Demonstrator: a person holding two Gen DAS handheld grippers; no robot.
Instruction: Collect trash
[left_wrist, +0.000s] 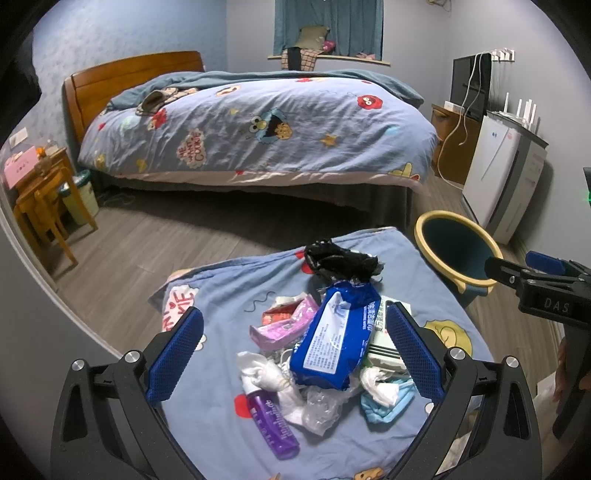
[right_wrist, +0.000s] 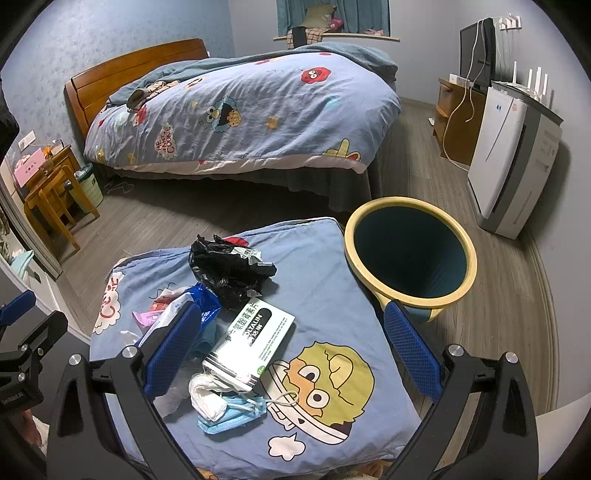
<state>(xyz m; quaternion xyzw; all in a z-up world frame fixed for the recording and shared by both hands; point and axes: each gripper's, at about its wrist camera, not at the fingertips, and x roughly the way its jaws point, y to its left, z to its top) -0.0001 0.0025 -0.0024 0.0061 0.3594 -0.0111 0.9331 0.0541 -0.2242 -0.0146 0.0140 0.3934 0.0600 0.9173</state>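
- Step in hand: looks like the start of collecting — nothing gripped, trash in one pile on the cushion (right_wrist: 332, 258), which has a cartoon-print cover.
- Left tool (left_wrist: 293, 354): jaws wide, empty, hovering over the pile with the blue wipes pack (left_wrist: 332, 343) between its fingers.
- Right tool (right_wrist: 291, 347): jaws wide, empty, straddling the white-green box (right_wrist: 251, 341).
- Pile contents: black plastic bag (right_wrist: 229, 266) at the far side; wipes pack leaning on the box; pink wrapper (left_wrist: 284, 321) to the left; purple bottle (left_wrist: 271, 424) at the near left; crumpled white tissue (left_wrist: 266, 376); clear plastic wrap (left_wrist: 321, 406); blue face mask (right_wrist: 232, 413) with a white wad (right_wrist: 207, 397) on it at the near edge.
- Bin (right_wrist: 410, 254): yellow rim, dark inside, looks empty; stands on the floor just beside the cushion's right far corner, on the right tool's side.
- Next move, my read: right tool lowers and closes across the box's narrow width, lifts, swings right over the bin — short path.
- Left tool: take the wipes pack, but it overlaps the box, so lifting one may drag the other.
- Soft bits (tissue, mask, wrap) need a deep pinch; the cushion gives underneath.
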